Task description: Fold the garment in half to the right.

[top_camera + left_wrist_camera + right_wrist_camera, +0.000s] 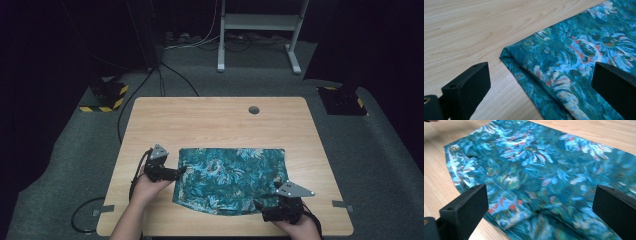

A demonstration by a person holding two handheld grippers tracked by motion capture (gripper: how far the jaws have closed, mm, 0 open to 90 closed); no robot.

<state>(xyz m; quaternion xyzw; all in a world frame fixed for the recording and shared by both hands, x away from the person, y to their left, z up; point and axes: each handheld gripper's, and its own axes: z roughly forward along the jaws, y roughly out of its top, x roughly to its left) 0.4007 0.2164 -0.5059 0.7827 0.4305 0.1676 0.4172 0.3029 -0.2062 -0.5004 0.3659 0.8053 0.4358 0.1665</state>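
A folded floral cloth (pixel 231 180) lies flat on the wooden tabletop (pixel 215 120); left claw (pixel 182 171) and right claw (pixel 258 206) sit spread apart at its edges.

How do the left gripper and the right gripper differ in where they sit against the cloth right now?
The left gripper sits at the left edge of the teal floral cloth, about midway along it; the right gripper sits at the near edge, toward the right corner. In its own view, the left gripper's jaws straddle the cloth's edge with bare table beside it; the right gripper's jaws frame mostly cloth. Both are open and hold nothing.
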